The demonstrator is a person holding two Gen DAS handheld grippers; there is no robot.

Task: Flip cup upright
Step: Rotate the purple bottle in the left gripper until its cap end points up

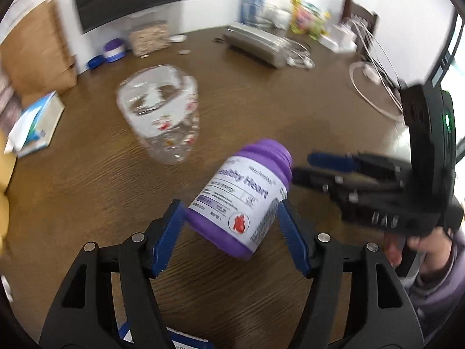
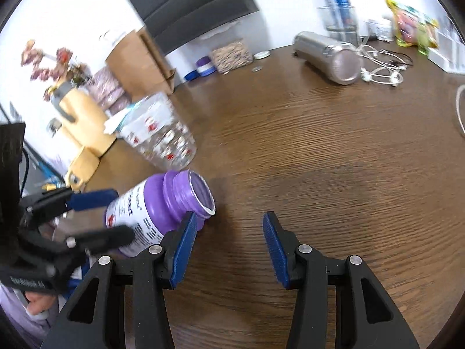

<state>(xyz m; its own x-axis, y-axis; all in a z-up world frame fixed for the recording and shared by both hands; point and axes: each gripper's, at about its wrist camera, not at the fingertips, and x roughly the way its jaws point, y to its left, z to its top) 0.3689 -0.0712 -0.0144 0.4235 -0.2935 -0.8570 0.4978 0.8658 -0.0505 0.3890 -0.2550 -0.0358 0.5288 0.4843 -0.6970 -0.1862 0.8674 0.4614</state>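
Your brown wooden table (image 2: 319, 151) fills both views, cluttered along its far edge. On the far left stands a brown paper bag (image 2: 142, 64), and in the right wrist view a yellow jug (image 2: 82, 122) sits beside it at the left rim. A silver flask (image 2: 328, 56) lies on its side at the far right, with white cables (image 2: 380, 72) tangled just beside it. Your left gripper (image 1: 232, 226) has its blue pads spread around a purple bottle (image 1: 241, 200) with a white label; the bottle is tilted, its open mouth pointing up and away to the right, its base low between the pads. The left pad (image 1: 170, 235) touches the bottle's base corner, and the right pad sits at the label's edge, though blur keeps you from telling whether the grip is firm. Your right gripper (image 2: 229, 250) stands wide apart with nothing between its jaws, its left pad just in front of the bottle's mouth. The cup (image 1: 161, 113), clear glass with small red prints, stands on the table beyond the bottle toward the left, wide opening up and narrow base on the wood, apart from both tools. In the left wrist view your hand (image 1: 421, 250) in a lilac sleeve holds the right tool's handle.
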